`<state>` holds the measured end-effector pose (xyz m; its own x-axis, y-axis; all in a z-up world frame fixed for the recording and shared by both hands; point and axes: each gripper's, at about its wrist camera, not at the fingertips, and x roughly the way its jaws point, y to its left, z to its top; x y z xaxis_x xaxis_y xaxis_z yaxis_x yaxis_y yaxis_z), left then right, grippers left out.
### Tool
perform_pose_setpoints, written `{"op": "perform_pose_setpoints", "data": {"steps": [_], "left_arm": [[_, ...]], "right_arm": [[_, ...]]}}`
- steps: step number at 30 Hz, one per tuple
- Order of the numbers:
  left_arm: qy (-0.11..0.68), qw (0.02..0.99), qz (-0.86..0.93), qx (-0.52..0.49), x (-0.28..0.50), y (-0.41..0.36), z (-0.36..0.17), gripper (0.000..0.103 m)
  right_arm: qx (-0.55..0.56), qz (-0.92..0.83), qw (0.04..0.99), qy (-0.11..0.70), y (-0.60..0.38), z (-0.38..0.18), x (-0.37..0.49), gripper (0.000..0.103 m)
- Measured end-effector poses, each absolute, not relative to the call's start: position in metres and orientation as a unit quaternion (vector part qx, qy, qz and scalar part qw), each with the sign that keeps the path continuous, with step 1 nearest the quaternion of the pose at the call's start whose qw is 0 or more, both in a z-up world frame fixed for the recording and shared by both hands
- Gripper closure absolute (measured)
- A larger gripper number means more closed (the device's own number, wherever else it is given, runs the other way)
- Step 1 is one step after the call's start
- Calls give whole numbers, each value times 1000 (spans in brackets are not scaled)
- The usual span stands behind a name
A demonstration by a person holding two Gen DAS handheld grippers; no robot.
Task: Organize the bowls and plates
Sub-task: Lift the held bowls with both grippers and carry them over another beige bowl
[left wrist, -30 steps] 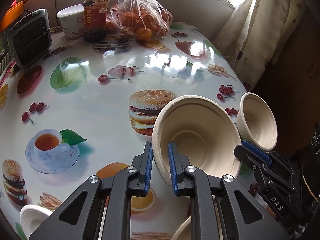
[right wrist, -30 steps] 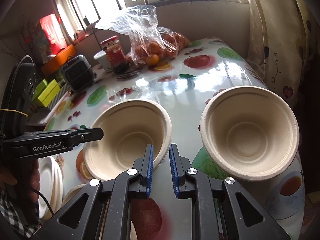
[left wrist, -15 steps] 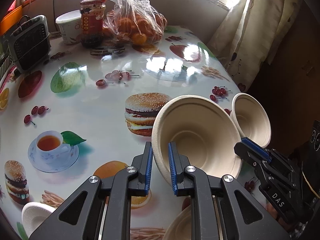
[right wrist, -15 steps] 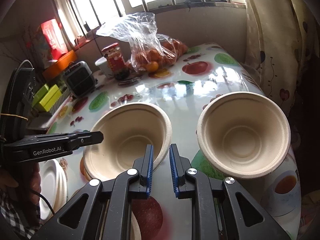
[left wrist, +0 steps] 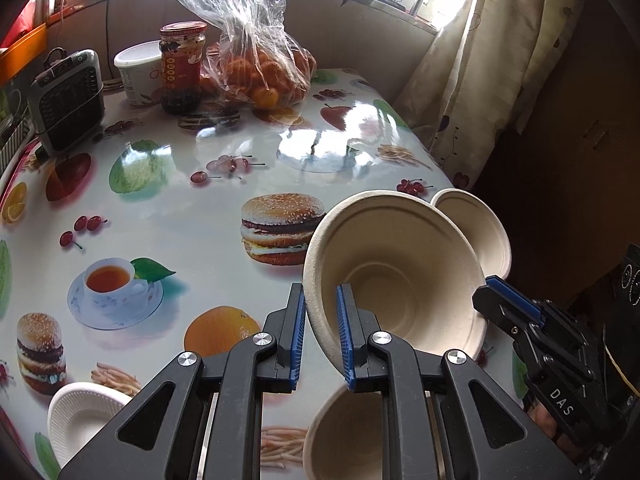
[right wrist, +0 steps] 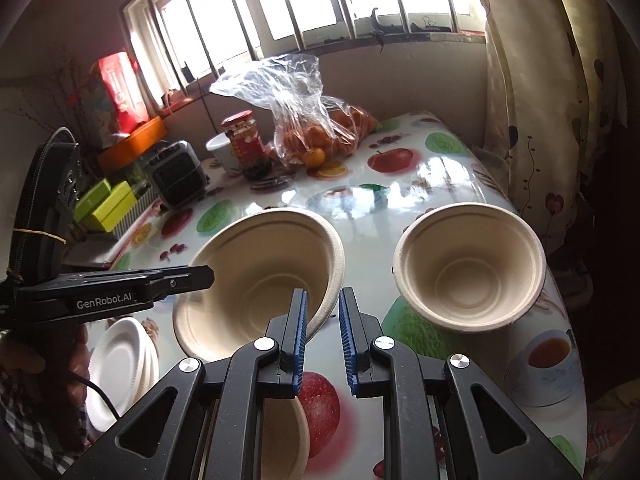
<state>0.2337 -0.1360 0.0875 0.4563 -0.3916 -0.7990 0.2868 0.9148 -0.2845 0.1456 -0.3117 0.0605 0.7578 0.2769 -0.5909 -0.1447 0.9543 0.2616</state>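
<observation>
**Left wrist view:** the left gripper clamped the near rim of the wide pulp bowl, one blue pad inside and one outside; the bowl was tilted and clear of the printed table; the smaller deep bowl showed just behind its right rim, by the table's right edge; the right gripper reached in from the right, its tip near both rims; a third bowl sat beneath the fingers; a white plate lay at lower left.

**Right wrist view:** the right gripper was closed to a narrow gap, with nothing between its pads; the wide pulp bowl hung left of centre, the left gripper at its left rim; the smaller deep bowl was apart to the right, and whether it rested on the table could not be told; stacked white plates lay at lower left.
</observation>
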Motion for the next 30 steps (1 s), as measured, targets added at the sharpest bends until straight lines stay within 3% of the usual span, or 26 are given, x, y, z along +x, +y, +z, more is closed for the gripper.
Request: {"op": "perform_pose_setpoints", "data": {"steps": [30], "left_arm": [[479, 850, -216, -38, 162, -123, 93, 86]], "right_arm": [[114, 108, 939, 307, -297, 59, 60, 87]]}}
